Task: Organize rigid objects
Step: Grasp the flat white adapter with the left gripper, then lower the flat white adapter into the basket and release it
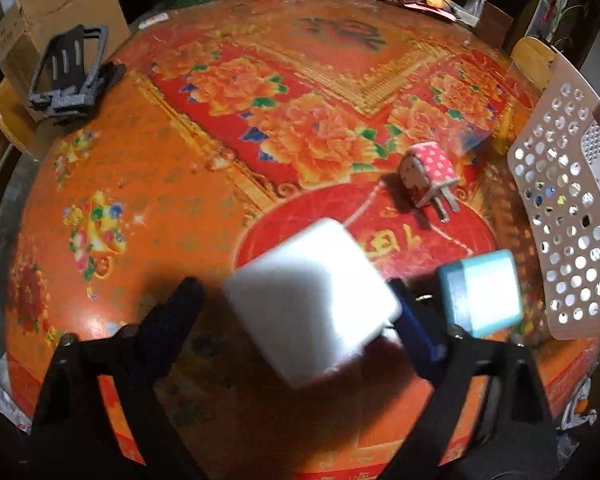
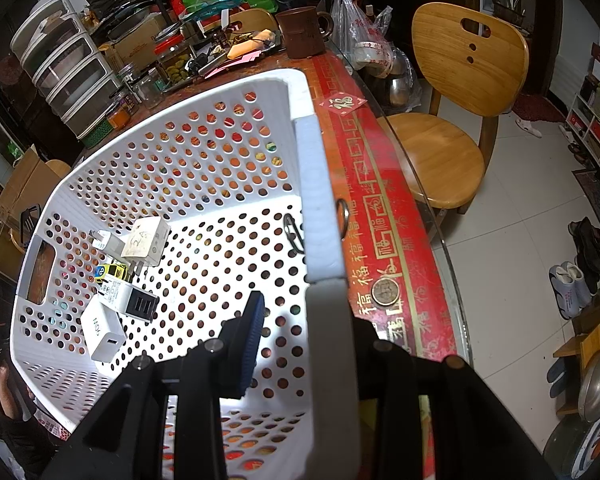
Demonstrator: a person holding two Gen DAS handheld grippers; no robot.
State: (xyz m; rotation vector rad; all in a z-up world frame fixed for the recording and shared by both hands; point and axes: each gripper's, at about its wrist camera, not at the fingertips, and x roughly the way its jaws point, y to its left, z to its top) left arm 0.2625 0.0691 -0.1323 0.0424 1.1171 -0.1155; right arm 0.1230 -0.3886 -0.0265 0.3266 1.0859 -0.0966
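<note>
In the left wrist view my left gripper holds a white cube-shaped charger between its fingers, above the table; the charger is blurred. A light blue charger lies just right of the right finger. A pink polka-dot plug lies further out on the table. The white perforated basket stands at the right. In the right wrist view my right gripper is shut on the basket's right rim. Several chargers lie inside the basket at the left.
The round table has a red-orange floral cover under glass. A black phone stand sits at its far left. Clutter, jars and a brown mug line the far edge. A wooden chair stands beside the table.
</note>
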